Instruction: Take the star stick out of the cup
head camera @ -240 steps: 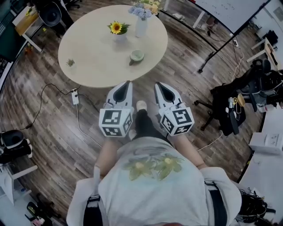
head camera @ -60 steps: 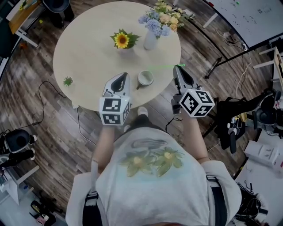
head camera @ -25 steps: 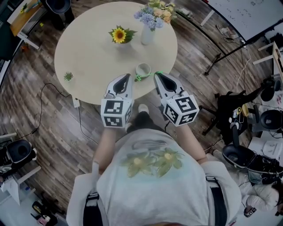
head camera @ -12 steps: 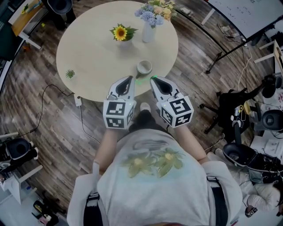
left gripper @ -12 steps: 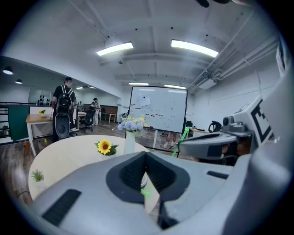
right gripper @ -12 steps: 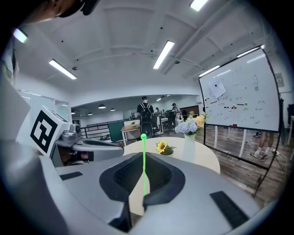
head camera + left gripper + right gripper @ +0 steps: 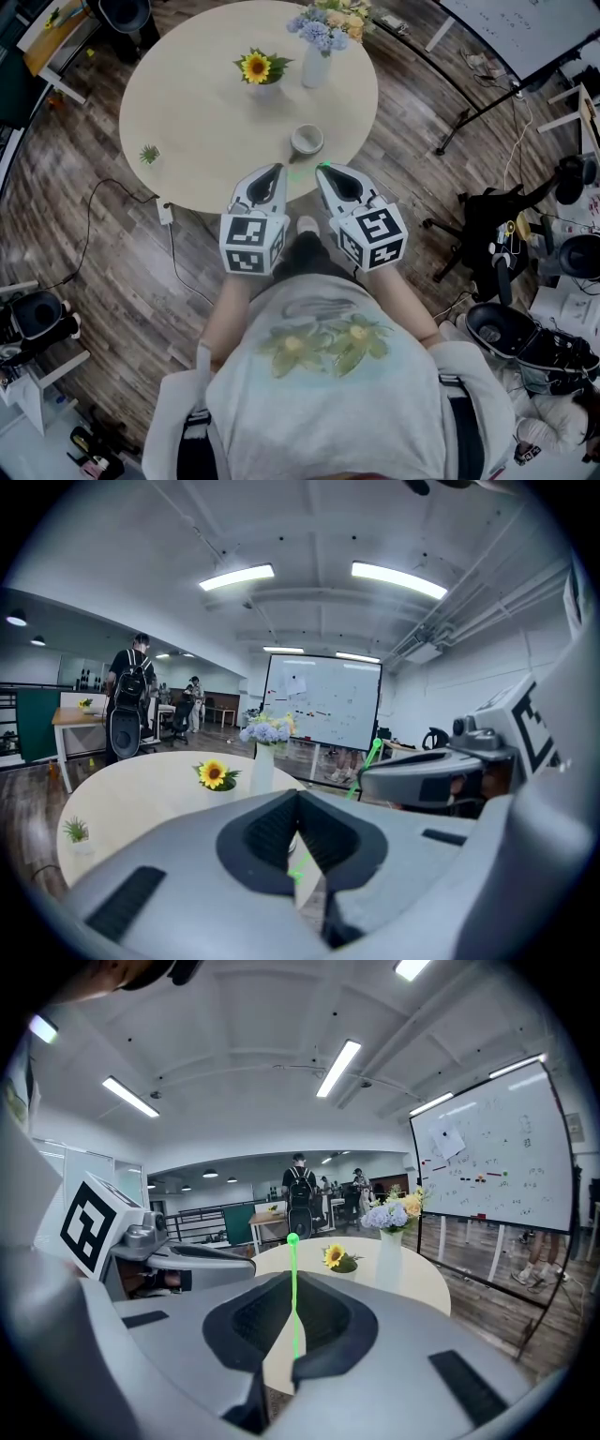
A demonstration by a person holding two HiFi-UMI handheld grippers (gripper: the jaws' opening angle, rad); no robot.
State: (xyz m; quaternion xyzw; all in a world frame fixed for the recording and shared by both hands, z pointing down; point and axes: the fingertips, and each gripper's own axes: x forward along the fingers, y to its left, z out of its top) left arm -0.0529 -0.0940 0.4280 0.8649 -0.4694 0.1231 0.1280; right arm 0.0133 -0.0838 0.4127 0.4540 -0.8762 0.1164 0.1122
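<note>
1. Right gripper (image 7: 295, 1277) was clamped shut on the green star stick (image 7: 293, 1258), which stood upright between its jaws, clear of the cup (image 7: 307, 140).
2. Left gripper (image 7: 300, 797) hung just beside it, jaws together and empty.
3. Both grippers pointed over the near edge of the round table (image 7: 197, 103), with the cup just beyond their tips and bare tabletop around it.
4. Farther back stood a sunflower (image 7: 256, 67) and a vase of flowers (image 7: 316, 42). A small plant (image 7: 149, 154) sat near the left edge.
5. Wooden floor (image 7: 112, 253) surrounded the table, and a whiteboard (image 7: 497, 23) stood to the right.
</note>
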